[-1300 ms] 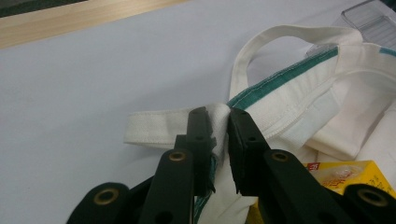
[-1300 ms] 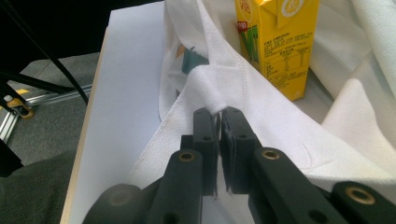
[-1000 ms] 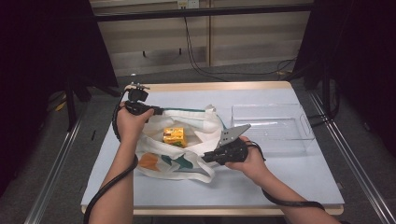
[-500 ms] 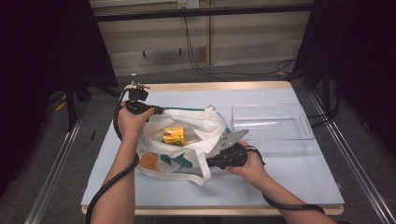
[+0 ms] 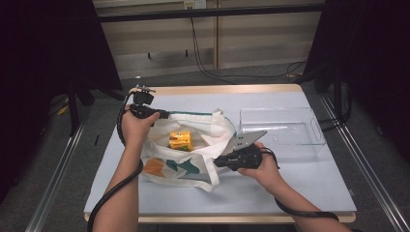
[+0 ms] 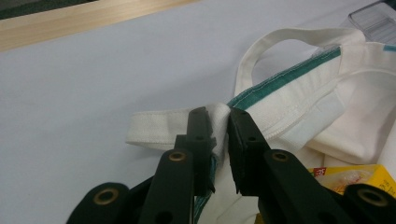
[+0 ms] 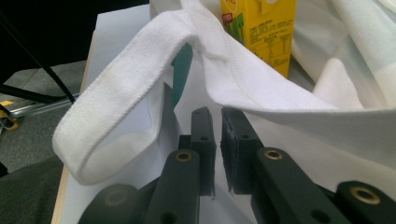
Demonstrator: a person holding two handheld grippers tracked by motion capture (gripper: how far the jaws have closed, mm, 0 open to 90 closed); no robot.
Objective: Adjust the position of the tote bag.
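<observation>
Left gripper view is showing the left tool (image 6: 217,116) pinching the white cloth bag's rim (image 6: 219,112); right tool (image 7: 217,116), just parting, is gripping nothing.

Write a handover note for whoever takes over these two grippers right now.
Left gripper: shut on the rim of the tote bag, at its far corner.
Right gripper: jaws nearly closed and just easing apart, at the bag's near rim; whether cloth is pinched between them is unclear.
Yellow carton: inside the bag, mouth held open.
Clear tray: on the table to the right.
Done: bag opened. Left: probably getting the carton out, perhaps into the tray.
</observation>
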